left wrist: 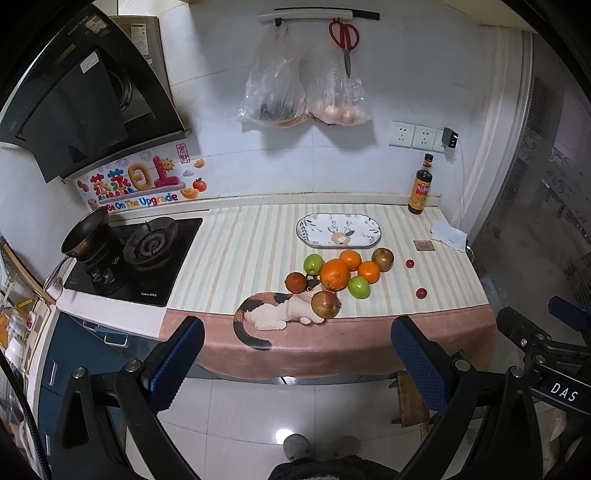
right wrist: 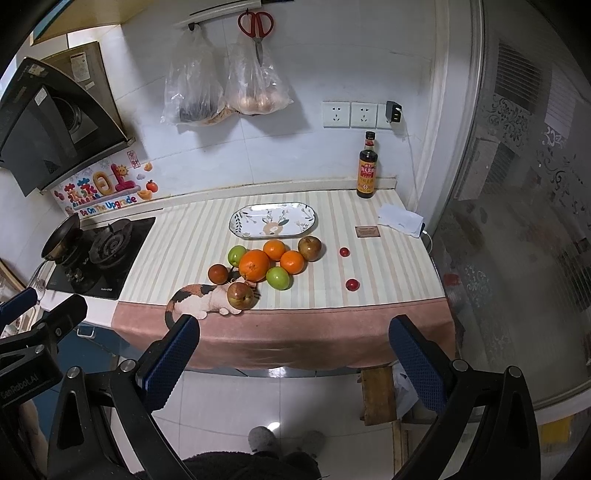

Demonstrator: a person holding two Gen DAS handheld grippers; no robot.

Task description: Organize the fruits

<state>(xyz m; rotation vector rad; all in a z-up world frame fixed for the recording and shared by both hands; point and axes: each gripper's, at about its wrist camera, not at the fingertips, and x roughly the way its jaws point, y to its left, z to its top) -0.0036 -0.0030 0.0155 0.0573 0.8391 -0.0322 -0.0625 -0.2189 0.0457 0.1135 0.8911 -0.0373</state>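
Fruits (left wrist: 334, 275) cluster before the oval plate (left wrist: 338, 229), lying left-right; both grippers (left wrist: 297, 345) (right wrist: 295, 343) spread, empty.

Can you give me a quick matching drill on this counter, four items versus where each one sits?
Items:
1. oval plate
2. sauce bottle
3. frying pan
4. red scissors

Places:
A. hanging on the wall rail
B. on the gas stove, left side
C. back right of the counter, under the wall sockets
D. on the striped cloth, just behind the fruit pile

Pairs: 1-D, 2-C, 3-B, 4-A
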